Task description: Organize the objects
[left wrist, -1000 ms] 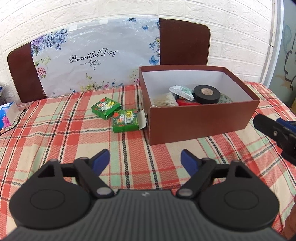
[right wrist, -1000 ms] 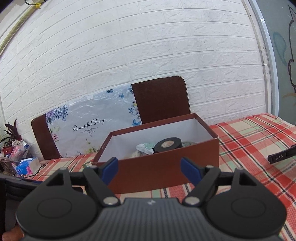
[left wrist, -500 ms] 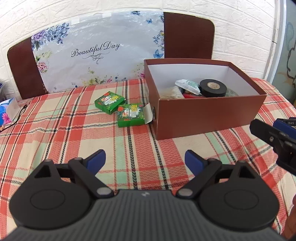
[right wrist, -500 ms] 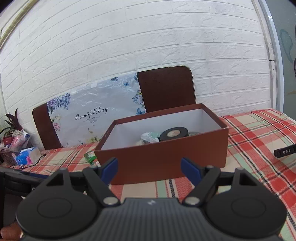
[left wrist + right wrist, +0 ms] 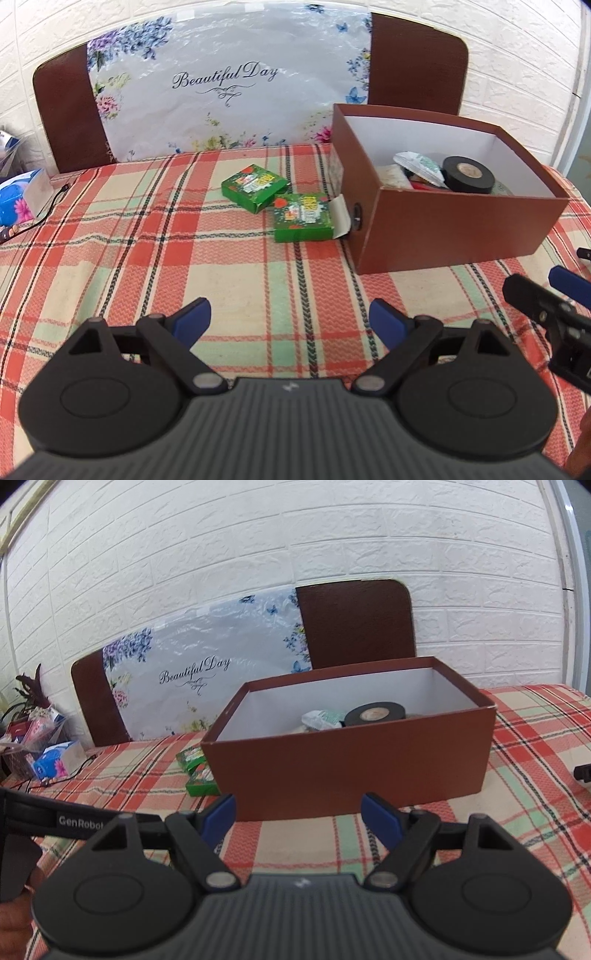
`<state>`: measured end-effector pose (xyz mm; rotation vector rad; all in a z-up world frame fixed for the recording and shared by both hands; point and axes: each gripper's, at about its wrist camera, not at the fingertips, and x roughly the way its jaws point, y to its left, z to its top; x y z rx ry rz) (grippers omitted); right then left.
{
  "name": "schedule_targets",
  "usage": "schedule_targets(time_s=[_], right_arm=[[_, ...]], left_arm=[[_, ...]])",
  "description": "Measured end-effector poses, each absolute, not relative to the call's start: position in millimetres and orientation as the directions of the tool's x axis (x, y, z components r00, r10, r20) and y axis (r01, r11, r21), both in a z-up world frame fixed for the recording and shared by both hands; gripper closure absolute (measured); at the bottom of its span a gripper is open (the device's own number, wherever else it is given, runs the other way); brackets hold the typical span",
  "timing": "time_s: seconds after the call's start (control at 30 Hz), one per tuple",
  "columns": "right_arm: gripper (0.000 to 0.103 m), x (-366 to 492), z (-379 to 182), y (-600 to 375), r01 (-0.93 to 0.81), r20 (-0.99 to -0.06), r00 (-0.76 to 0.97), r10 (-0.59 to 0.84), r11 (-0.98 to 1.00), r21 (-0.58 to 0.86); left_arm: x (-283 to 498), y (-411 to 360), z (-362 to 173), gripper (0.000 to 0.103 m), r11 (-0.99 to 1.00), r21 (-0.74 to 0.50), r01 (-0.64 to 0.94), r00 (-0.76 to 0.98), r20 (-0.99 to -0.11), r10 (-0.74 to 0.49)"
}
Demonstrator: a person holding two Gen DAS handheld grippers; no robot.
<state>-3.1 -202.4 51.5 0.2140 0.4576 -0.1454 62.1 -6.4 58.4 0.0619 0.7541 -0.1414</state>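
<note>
Tissues sit at the far left, in a blue tissue box point(image 5: 22, 195) on the checked tablecloth point(image 5: 147, 236). A thin black cord point(image 5: 51, 206) runs beside it. Behind the table, a flowery sheet point(image 5: 229, 77) that says "Beautiful Day" leans on a brown board point(image 5: 66, 110) against the white brick wall point(image 5: 295, 535).

Near the middle lie two small green boxes. One green box point(image 5: 254, 187) lies farther back. The other green box point(image 5: 303, 218) is just in front of it, and its white flap is open and touches the side of the brown box point(image 5: 454, 232).

The brown box is open on top and white inside. In it sit a black tape roll point(image 5: 468, 174), a crinkly packet point(image 5: 419, 166) and some other small things I cannot make out.

The left gripper point(image 5: 290, 321) hovers low over the cloth, in front of the green boxes. Its blue-tipped jaws are spread wide and hold nothing.

The right gripper point(image 5: 298, 814) is in front of the brown box. Its jaws are spread wide too, with nothing between them.
</note>
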Motion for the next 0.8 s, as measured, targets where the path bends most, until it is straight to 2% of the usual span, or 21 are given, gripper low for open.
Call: schedule_targets(time_s=[0.3, 0.6, 0.7, 0.8], right_arm=[[0.026, 14, 45, -170, 0.071, -0.486, 0.874, -0.001, 0.990, 0.124], [0.035, 91, 48, -80, -0.279, -0.501, 0.836, 0.224, 0.960, -0.035], [0.034, 152, 46, -58, -0.268, -0.502, 0.843, 0.193, 0.960, -0.082], [0.026, 211, 31, -50, -0.194, -0.521, 0.849, 0.088, 0.969, -0.154]], left_arm=[[88, 29, 46, 0.009, 0.995, -0.029, 0.093, 0.705, -0.704, -0.087], [96, 151, 41, 0.009, 0.963, -0.167, -0.212, 0.746, -0.664, 0.049], [93, 171, 21, 0.009, 0.954, -0.166, -0.251, 0.737, -0.671, 0.077], [91, 178, 0, 0.009, 0.959, -0.143, -0.245, 0.728, -0.680, 0.085]])
